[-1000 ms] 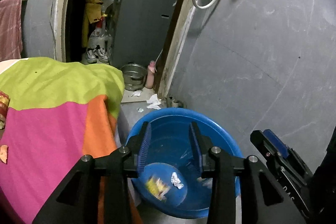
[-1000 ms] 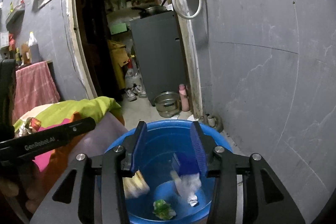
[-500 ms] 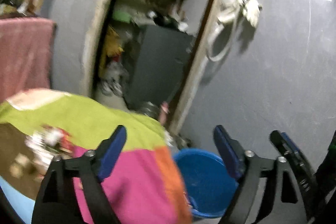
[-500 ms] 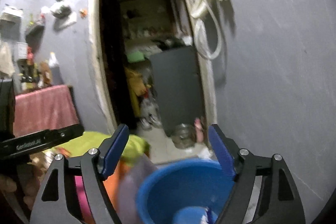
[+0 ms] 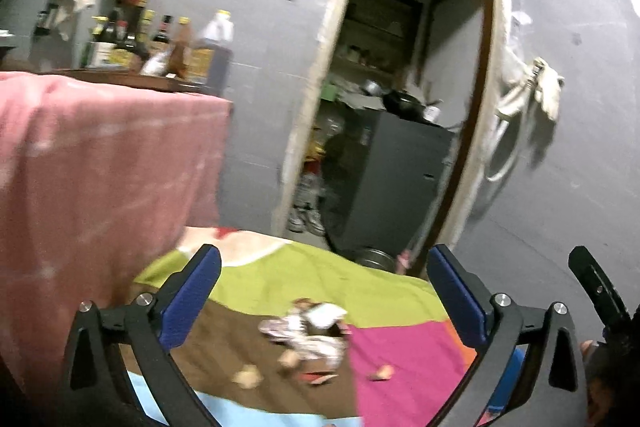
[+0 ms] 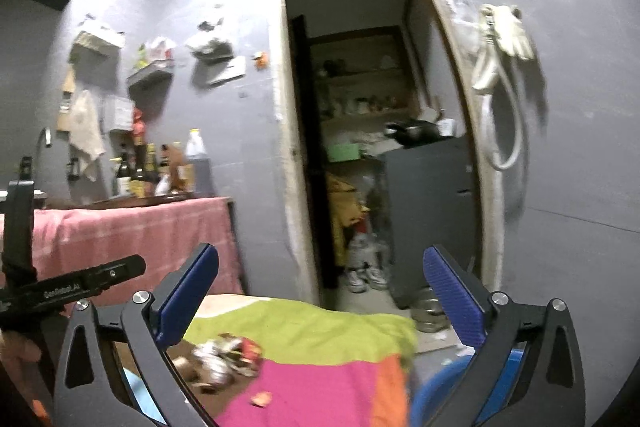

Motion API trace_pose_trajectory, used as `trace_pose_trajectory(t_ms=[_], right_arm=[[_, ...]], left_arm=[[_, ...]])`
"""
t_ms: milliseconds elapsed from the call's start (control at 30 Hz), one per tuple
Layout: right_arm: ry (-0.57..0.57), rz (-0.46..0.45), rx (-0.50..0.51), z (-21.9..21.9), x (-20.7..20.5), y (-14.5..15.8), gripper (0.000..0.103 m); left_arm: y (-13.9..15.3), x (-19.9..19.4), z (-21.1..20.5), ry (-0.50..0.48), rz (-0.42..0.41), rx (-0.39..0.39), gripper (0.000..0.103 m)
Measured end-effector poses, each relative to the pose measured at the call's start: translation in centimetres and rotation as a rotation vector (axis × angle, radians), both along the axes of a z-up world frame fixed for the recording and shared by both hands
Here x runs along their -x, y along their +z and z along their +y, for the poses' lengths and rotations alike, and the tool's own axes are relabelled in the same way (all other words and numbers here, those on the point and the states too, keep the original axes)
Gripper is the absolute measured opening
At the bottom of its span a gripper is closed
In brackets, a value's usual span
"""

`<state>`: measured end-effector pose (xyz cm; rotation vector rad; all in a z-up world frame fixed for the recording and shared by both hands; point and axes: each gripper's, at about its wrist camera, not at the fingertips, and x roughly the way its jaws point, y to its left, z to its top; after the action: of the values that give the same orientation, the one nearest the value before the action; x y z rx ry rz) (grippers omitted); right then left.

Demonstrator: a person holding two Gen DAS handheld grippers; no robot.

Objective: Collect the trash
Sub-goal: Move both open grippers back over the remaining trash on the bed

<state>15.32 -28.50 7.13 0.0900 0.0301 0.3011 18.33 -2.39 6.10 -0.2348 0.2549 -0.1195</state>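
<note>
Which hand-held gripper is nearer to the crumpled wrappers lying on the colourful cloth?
Left, as far as I can judge. The left hand-held gripper faces the crumpled wrappers directly; the right hand-held gripper sees them low-left, toward the basin side.

Only one readable text: white lettering on the black bar of the left gripper, seen in the right wrist view at lower left. It's blurred, roughly "GenRobot.AI", last characters uncertain. The glass and plastic bottles on the pink-draped shelf carry labels, but the print is too blurred and small to read in either view. The crumpled printed wrappers on the multicoloured patchwork cloth show patterning, no legible words. Nothing readable on the grey walls or in the doorway.
</note>
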Motion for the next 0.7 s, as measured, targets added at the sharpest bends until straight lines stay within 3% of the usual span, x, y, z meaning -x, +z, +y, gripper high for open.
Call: trace_pose_trajectory(t_ms=[333, 533, 700], right_arm=[[0.089, 0.069, 0.088, 6.6, -2.3, -2.8, 0.103], [0.117, 0.149, 0.119, 7.9, -4.1, -5.1, 0.103], [0.151, 0.22, 0.15, 8.4, -5.3, -6.6, 0.103]], left_arm=[[-4.0, 1.2, 6.5, 0.086, 0.066, -0.023, 0.101], [-6.8, 1.1, 6.3, 0.05, 0.116, -0.058, 0.101], [-8.8, 0.4, 6.3, 0.016, 0.189, -0.039, 0.101]])
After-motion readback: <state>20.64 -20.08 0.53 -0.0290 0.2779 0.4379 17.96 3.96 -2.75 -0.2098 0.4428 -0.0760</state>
